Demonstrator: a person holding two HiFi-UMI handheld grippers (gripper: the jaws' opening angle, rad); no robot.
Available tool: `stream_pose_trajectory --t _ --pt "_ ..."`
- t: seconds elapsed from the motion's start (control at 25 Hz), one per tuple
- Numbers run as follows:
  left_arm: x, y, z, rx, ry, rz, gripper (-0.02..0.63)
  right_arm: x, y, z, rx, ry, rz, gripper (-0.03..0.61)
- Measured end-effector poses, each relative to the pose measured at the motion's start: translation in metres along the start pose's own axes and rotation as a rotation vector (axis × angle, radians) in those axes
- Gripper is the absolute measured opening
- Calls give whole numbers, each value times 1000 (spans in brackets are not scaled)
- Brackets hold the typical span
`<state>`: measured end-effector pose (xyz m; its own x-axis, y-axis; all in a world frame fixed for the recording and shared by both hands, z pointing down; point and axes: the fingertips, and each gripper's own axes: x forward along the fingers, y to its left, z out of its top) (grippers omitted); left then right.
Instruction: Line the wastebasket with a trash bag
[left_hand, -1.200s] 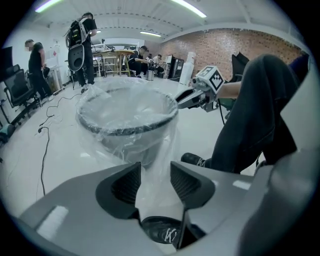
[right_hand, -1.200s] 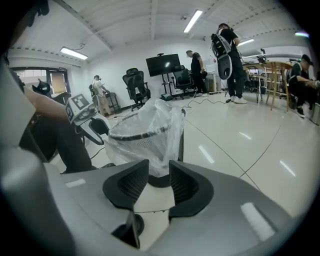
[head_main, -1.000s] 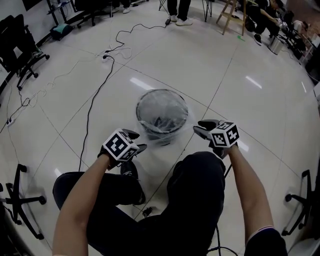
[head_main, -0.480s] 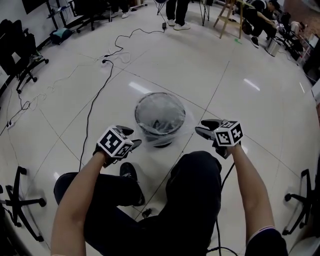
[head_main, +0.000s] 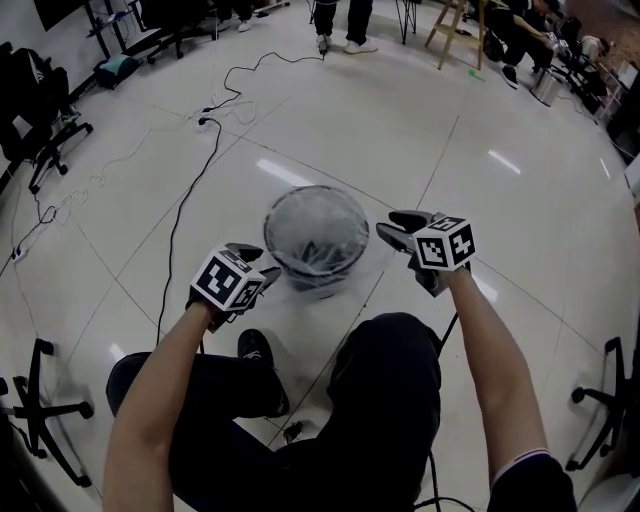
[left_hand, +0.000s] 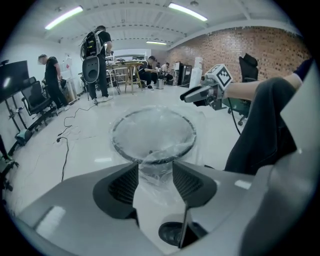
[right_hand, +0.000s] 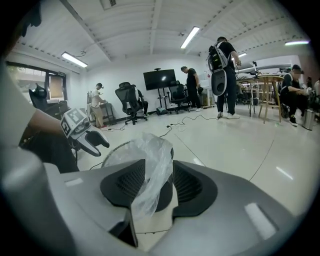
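On the floor (head_main: 470, 120), the wastebasket (head_main: 316, 266) wears its trash bag (head_main: 322, 218), draped over the rim to stay put. Your left claw (head_main: 259, 262) hangs released; your right claw (head_main: 394, 229) has just been opening, loose film unpinched between its jaws.

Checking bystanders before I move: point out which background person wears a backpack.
The dark-clothed person standing nearest, mid-room, with a bulky backpack on their back; the other people in view, standing or seated, carry none.
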<state>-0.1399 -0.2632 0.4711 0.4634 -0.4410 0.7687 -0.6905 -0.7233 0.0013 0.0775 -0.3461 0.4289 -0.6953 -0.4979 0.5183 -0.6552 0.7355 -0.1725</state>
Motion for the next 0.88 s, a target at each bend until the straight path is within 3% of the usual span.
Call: stream_pose_trajectory --t 0.12,0.24,0.64,0.88 --pt "3 3 -2 -13 1 1 213 22 -6 -4 5 32 1 152" --pt "7 9 -8 -27 5 -4 213 35 -15 -10 9 39 -22 3" --pt "21 24 -24 -64 37 -16 213 63 -53 -13 36 31 -103 2" --pt "34 23 -29 -72 56 -39 213 86 -70 -29 56 73 -108 2"
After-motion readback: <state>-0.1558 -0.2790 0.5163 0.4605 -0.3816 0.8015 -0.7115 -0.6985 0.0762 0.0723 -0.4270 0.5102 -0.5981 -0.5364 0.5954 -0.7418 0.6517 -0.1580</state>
